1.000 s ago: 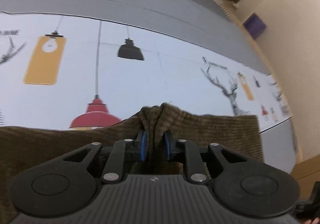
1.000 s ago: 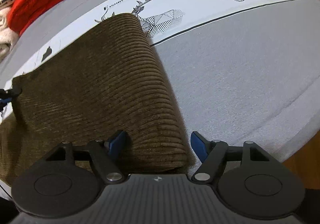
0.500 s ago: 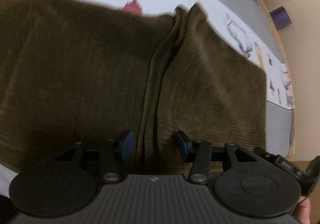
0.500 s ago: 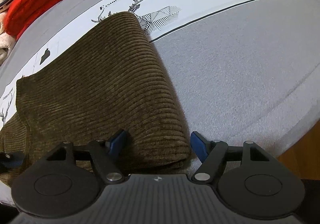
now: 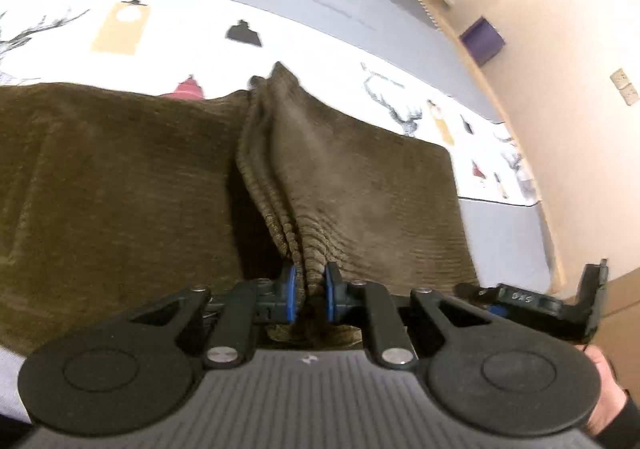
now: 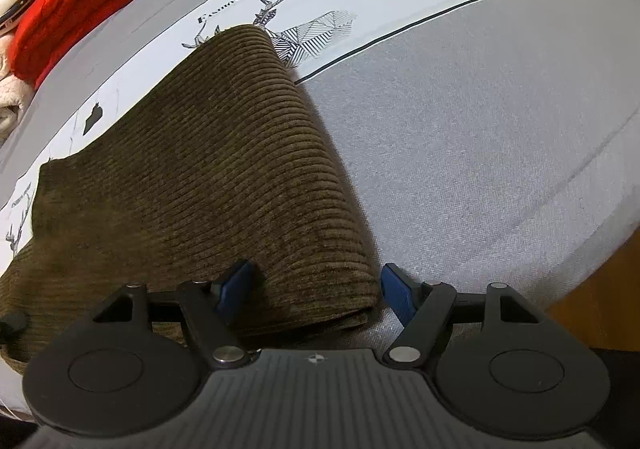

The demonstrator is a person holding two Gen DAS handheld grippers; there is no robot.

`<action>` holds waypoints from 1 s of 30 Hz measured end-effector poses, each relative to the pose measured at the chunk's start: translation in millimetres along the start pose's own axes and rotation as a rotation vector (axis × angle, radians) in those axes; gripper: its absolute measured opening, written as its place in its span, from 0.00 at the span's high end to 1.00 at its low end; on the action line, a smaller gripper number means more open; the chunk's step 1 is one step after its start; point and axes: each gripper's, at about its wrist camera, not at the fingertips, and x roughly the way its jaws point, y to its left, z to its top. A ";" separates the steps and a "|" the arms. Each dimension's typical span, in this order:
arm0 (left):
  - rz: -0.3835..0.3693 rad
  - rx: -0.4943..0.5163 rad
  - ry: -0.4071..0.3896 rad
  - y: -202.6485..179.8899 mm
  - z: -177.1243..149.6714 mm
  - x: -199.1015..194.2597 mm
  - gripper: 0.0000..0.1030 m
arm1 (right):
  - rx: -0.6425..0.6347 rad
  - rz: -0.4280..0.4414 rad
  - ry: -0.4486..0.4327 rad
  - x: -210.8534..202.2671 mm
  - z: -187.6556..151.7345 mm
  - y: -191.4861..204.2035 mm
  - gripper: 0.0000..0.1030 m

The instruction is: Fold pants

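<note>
Left claw (image 5: 308,291) (pinched) on pants (image 5: 160,177)

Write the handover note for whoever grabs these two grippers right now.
Left gripper: shut on a bunched ridge of the brown corduroy pants, pinched near their closest edge.
Right gripper: open, fingers straddling the near corner of the folded end of the pants, not gripping.
Pants lie across the printed white sheet and grey bedspread; one end is already folded over.
Left: close the right gripper on that corner, then probably carry both grips across for the next fold and flatten.
</note>
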 end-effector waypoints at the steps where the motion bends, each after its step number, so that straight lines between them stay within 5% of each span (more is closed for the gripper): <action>1: 0.056 0.020 0.033 1.1 -4.7 7.8 0.79 | -0.003 0.003 0.001 -0.3 0.0 -0.2 0.29; 4: 0.151 0.081 0.106 -0.2 -11.4 26.1 0.76 | -0.007 -0.002 0.013 2.3 0.3 -0.6 0.29; 7: 0.194 0.160 -0.052 -8.3 -4.6 -0.1 0.76 | 0.002 -0.010 0.017 2.5 0.0 -0.3 0.29; 9: 0.148 0.197 -0.095 -14.1 -3.5 -9.4 0.76 | 0.000 -0.012 0.015 1.3 -0.8 0.4 0.29; 12: 0.096 0.213 0.008 -18.6 -13.4 6.9 0.76 | -0.004 -0.011 0.014 0.6 -1.9 0.8 0.29; 14: 0.186 0.288 0.124 -25.0 -24.3 34.5 0.72 | -0.003 -0.010 0.015 1.3 -1.7 0.6 0.29; 16: 0.219 0.348 0.107 -32.8 -27.2 34.6 0.72 | 0.002 -0.006 0.022 2.9 -1.5 1.3 0.29; 20: 0.181 0.351 0.026 -40.1 -23.6 17.0 0.72 | -0.008 -0.013 0.015 2.2 -1.7 3.0 0.29; 30: 0.162 0.330 0.006 -44.0 -19.2 25.0 0.72 | -0.027 -0.023 -0.008 0.7 -3.3 7.8 0.37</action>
